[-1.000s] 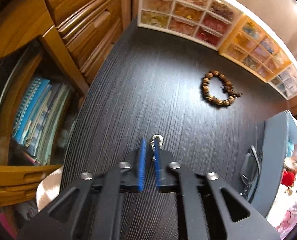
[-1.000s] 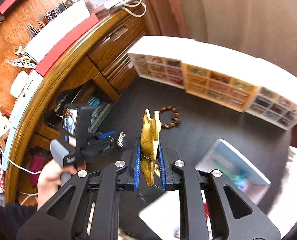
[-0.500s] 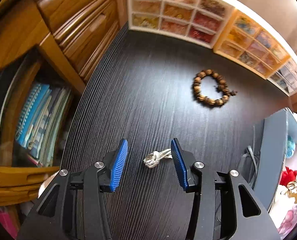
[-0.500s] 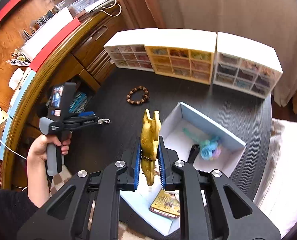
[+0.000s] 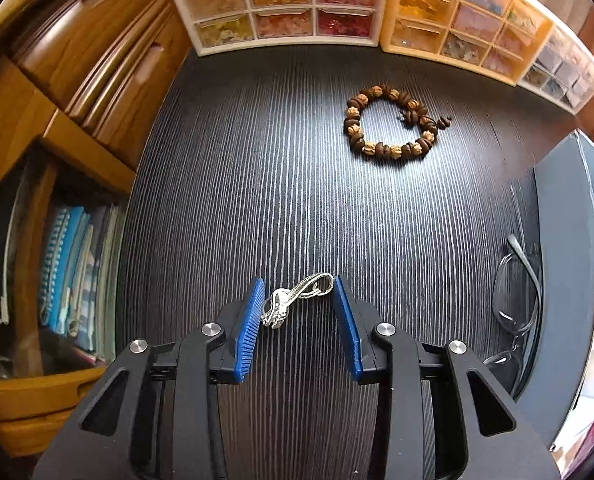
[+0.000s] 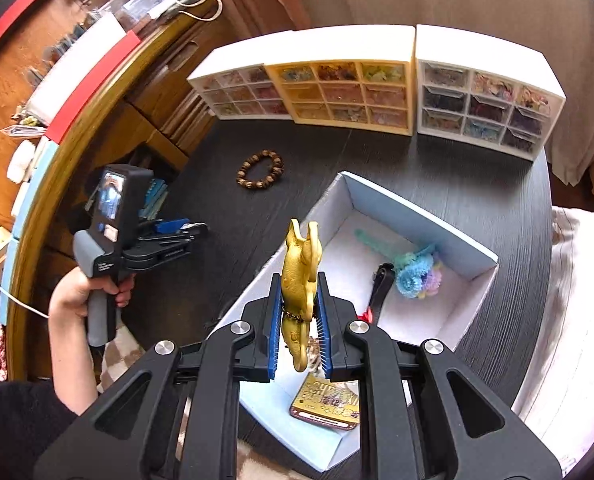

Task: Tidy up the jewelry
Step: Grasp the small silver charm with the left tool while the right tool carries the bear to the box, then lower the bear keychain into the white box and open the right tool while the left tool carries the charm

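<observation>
My left gripper (image 5: pixel 299 314) is open low over the dark table (image 5: pixel 281 160). A small silver charm (image 5: pixel 295 298) lies on the table between its blue pads. A brown bead bracelet (image 5: pixel 391 122) lies further back; it also shows in the right wrist view (image 6: pixel 260 169). My right gripper (image 6: pixel 299 320) is shut on a gold animal figurine (image 6: pixel 301 276) and holds it above the near end of the open pale blue box (image 6: pixel 429 216). The left gripper (image 6: pixel 173 236) shows there too, held in a hand left of the box.
Three small drawer cabinets of beads (image 6: pixel 377 88) line the table's back edge. The box holds a blue flower piece (image 6: pixel 417 276), a black clip and a gold card (image 6: pixel 329 404). Glasses (image 5: pixel 517 300) lie by the box wall. A wooden bookshelf (image 5: pixel 57 160) stands left.
My left gripper opened and let the silver charm down onto the table. My right gripper rose and pulled back over the box with the gold figurine still in it.
</observation>
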A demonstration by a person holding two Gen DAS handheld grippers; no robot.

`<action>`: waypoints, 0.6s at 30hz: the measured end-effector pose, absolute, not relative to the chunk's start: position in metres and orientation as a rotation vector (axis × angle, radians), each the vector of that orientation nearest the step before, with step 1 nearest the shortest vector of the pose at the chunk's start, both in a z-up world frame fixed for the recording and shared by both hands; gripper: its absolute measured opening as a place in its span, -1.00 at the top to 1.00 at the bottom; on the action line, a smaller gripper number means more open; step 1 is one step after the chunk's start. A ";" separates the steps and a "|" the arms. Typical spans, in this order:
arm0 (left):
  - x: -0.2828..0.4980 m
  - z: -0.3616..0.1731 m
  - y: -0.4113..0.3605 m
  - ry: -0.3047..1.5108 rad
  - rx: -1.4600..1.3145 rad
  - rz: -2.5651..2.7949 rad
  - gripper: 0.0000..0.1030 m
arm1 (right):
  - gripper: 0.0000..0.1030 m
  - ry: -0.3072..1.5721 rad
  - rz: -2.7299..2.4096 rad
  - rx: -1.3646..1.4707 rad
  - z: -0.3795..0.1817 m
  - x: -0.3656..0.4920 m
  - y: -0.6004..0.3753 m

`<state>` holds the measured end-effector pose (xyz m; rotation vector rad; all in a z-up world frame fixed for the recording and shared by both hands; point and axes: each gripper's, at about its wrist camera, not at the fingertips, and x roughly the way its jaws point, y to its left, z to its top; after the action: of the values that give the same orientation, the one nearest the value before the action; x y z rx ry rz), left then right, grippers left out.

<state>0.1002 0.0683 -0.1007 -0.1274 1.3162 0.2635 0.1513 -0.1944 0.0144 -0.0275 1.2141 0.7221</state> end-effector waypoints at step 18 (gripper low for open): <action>0.104 -0.097 0.061 1.313 -0.172 0.221 0.72 | 0.49 1.249 0.586 -0.057 -0.018 0.156 -0.206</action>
<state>0.1038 0.0614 -0.0966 -0.1716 1.3131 0.2213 0.1557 -0.2057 -0.0179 -0.0568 1.2487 0.5856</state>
